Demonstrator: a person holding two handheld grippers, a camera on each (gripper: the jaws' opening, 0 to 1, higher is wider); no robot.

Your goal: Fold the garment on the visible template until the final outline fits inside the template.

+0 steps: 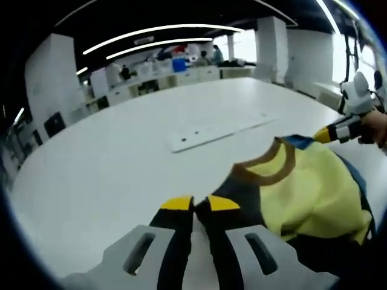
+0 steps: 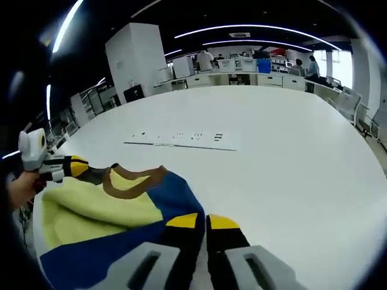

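In the left gripper view we see the left gripper (image 1: 201, 204), its yellow-tipped jaws pressed together on the dark shoulder edge of the garment (image 1: 308, 187), a yellow and navy shirt with a brown collar lying on the white table (image 1: 109, 163). At the right of this view the right gripper (image 1: 329, 134), held in a hand (image 1: 376, 125), touches the blue shoulder beside the collar.

In the right gripper view we see the right gripper (image 2: 202, 222), jaws closed on the garment's (image 2: 115, 211) blue edge, and the left gripper (image 2: 66, 167) at the far shoulder. A flat white strip (image 2: 181, 140) lies on the table (image 2: 290, 157) beyond the garment, apart from it. Desks and people stand in the background.
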